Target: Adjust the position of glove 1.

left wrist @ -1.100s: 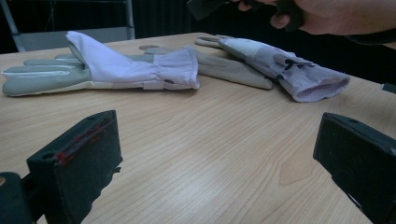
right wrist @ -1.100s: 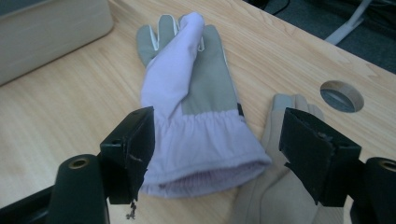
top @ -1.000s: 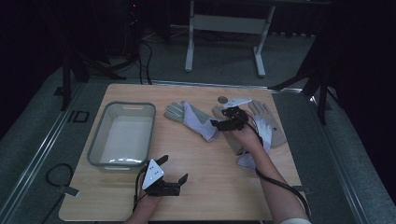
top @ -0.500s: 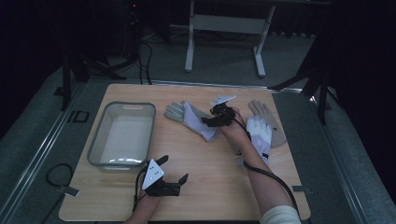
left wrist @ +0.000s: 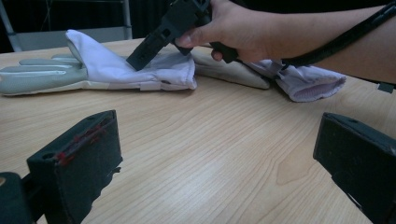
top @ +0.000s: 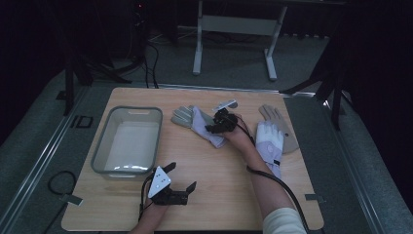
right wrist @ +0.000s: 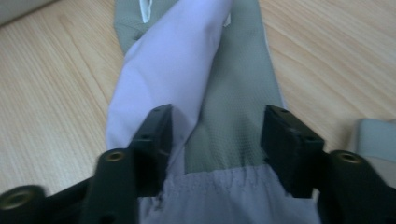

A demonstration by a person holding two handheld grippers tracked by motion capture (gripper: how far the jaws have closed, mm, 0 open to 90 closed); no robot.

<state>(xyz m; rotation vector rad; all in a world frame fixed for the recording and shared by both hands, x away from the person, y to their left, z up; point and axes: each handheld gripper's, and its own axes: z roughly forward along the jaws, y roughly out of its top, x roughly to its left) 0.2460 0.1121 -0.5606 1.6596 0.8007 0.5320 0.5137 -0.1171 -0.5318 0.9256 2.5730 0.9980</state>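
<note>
Pale wooden desk (top: 214,170) amid dark surroundings, seen from above: clear plastic bin (top: 104,146) left, grey-and-white fabric glove (top: 197,122) mid-desk, matching second glove (top: 270,139) under the right forearm. Right hand-held gripper (top: 214,128) down on the first glove; close up (right wrist: 215,135), jaws just closing, straddling its cuff, pads not yet pressing. Left hand-held gripper (top: 182,178) near the front edge, wide open, empty.

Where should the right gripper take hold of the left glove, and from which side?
Grip the left glove at its wrist cuff, from above: it lies flat, and the gathered cuff gives a fold to pinch. The right gripper, jaws just closing, already straddles it.
</note>
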